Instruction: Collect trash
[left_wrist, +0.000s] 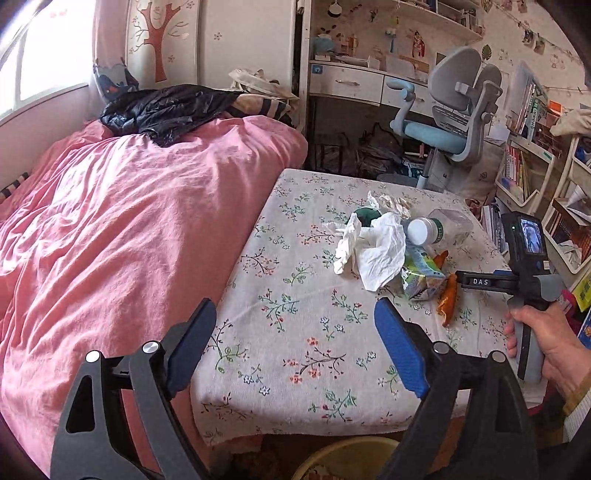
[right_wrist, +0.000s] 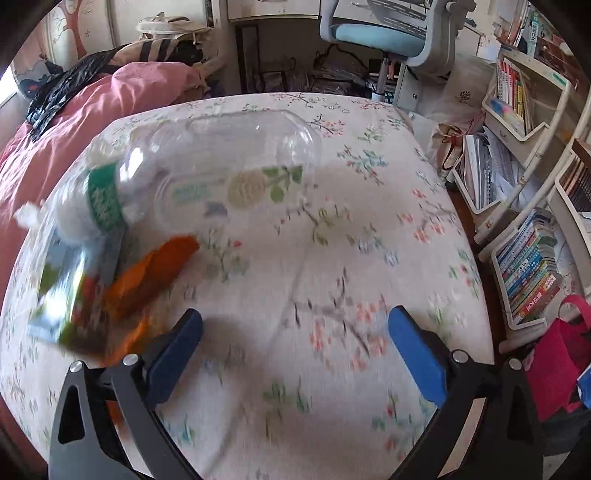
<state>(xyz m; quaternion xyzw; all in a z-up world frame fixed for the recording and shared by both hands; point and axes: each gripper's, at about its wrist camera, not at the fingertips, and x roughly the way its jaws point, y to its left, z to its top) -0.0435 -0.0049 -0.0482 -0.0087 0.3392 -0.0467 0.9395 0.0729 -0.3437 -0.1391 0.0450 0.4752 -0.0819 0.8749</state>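
Your left gripper (left_wrist: 295, 345) has its blue-padded jaws spread wide, holding nothing, above the near part of the floral-clothed table (left_wrist: 295, 332). Your right gripper (right_wrist: 295, 350) is just as wide apart and empty, close over the cloth. The trash sits mid-table: a clear plastic bottle with a green label (right_wrist: 221, 162) on its side, crumpled white tissue (left_wrist: 373, 247), a green carton (left_wrist: 421, 275) and orange wrappers (right_wrist: 155, 273). Only the left view shows the tissue clearly, the yellow bin rim (left_wrist: 347, 459) below the table edge, and your right hand (left_wrist: 546, 343); the right view is blurred.
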